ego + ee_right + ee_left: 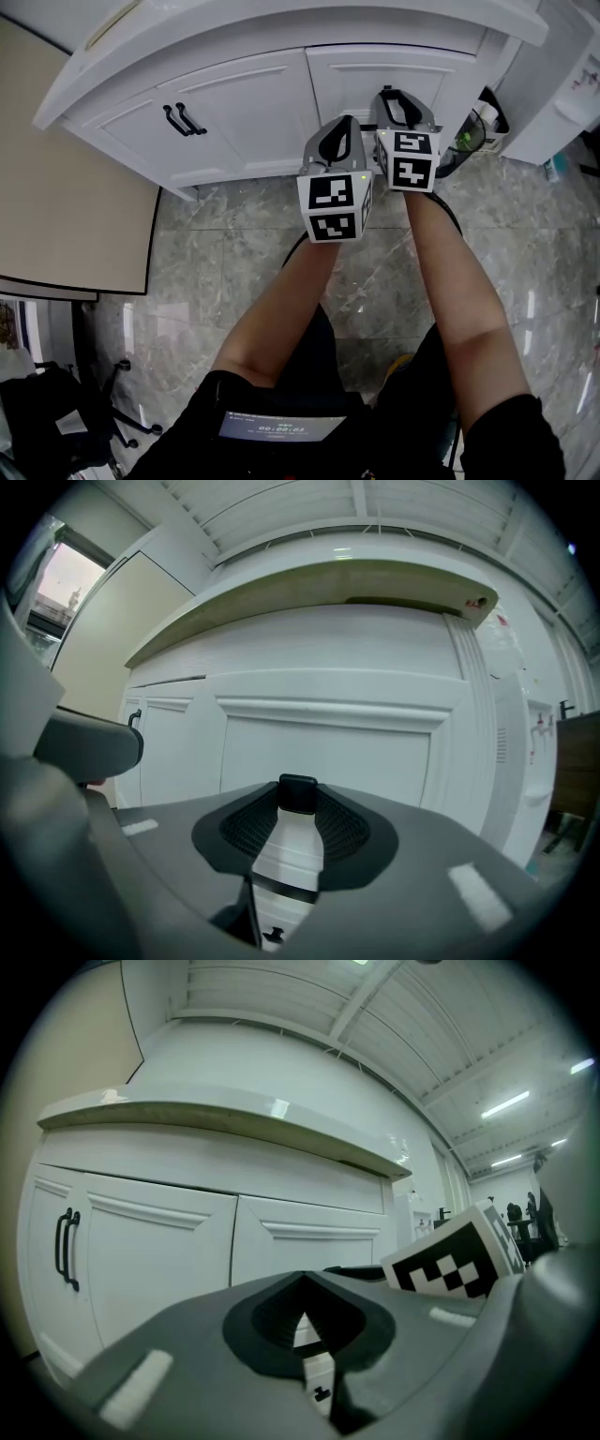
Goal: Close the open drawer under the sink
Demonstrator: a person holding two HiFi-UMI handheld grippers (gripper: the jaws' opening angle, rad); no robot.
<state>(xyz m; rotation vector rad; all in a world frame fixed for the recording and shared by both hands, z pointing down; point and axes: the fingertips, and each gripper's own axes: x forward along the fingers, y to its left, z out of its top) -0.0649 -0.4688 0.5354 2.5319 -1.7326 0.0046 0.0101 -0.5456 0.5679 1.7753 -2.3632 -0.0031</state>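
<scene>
Far left in the head view there's a beige board (66,178), and below it a black chair (66,412) on the grey marble floor (234,253). Next over is the white cabinet under the worktop (281,23), with a pair of black handles (183,119) where two doors meet.

The left gripper (347,124) is held low in front of the cabinet, near it but not touching as far as I can see. In its own view the left gripper (305,1314) has its jaws pressed together, just a thin slit with the white door showing through and nothing pinched.

The right gripper (389,96) is just beside it, a bit further forward and almost at the cabinet front. In the right gripper view its jaws (298,803) stand slightly apart with only white panel behind them, so it's empty. There's a small black bit at the tips that I can't identify.

The drawer (375,70) is the panel straight ahead of that gripper, right under the worktop edge. It looks flush with the door next to it.

Right of the cabinet there's a dark bin (473,131), then a white unit (553,84) at the edge.
</scene>
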